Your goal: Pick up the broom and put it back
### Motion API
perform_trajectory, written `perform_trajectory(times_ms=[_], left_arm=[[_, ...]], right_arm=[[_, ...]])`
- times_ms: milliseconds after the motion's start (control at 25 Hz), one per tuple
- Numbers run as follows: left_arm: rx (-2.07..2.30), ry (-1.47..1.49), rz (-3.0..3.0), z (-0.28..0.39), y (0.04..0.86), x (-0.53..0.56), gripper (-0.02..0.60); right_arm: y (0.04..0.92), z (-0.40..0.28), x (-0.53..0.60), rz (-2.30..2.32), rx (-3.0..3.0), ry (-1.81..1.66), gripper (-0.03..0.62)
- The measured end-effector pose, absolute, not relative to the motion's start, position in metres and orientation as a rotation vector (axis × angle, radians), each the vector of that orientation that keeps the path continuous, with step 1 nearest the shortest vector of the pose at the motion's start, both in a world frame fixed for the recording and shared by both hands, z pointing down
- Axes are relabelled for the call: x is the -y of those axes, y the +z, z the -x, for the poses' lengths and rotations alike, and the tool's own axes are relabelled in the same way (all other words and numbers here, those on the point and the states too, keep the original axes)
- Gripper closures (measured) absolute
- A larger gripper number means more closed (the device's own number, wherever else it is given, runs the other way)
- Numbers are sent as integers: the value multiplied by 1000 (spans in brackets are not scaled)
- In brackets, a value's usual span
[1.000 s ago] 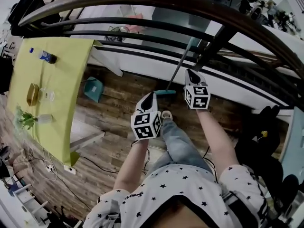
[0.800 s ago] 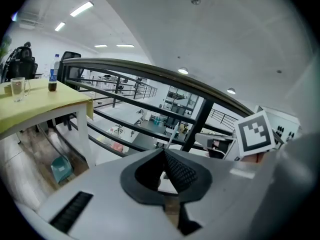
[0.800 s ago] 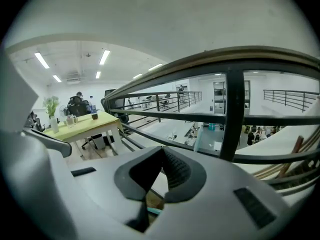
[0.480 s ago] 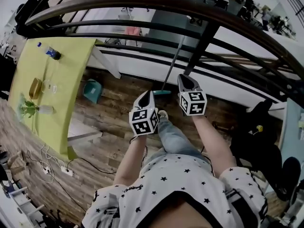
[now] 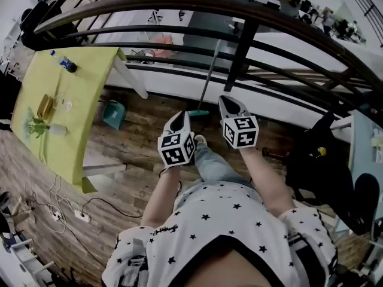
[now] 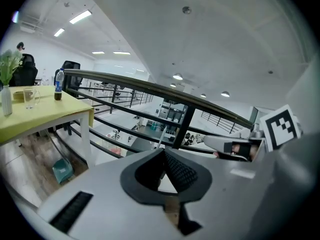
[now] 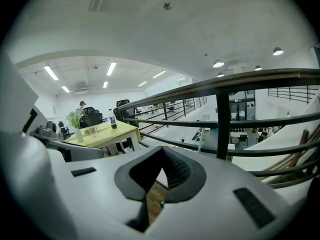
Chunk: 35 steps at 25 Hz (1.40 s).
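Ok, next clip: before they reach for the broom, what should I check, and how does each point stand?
1. Broom in view: ok; it leans on the railing, head on the floor.
2. Left gripper empty: ok; jaws together, nothing between them.
3. Right gripper empty: ok; jaws together, nothing between them.
4. Jaws open for a grasp: not ok; both are shut.
5. Way to the handle free: ok, as far as the head view shows; nothing stands between the grippers and the broom.
6. Place to put the broom back: cannot tell.
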<state>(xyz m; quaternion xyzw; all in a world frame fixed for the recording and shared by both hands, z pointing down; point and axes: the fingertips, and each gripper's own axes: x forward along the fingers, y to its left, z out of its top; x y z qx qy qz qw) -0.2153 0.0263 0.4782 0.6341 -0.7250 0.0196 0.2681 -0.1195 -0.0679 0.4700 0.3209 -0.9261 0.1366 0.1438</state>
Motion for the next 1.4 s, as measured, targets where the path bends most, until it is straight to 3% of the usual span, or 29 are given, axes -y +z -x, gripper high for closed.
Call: perform_trajectory(times_ms=[640, 1400], left_arm=[[1928, 55, -1770, 168, 456, -85, 569], [1932, 61, -1776, 158, 448, -108, 569]], right_arm=[[440, 66, -4, -910, 2704, 398, 600], [424, 56, -28, -890, 2738, 386, 600]])
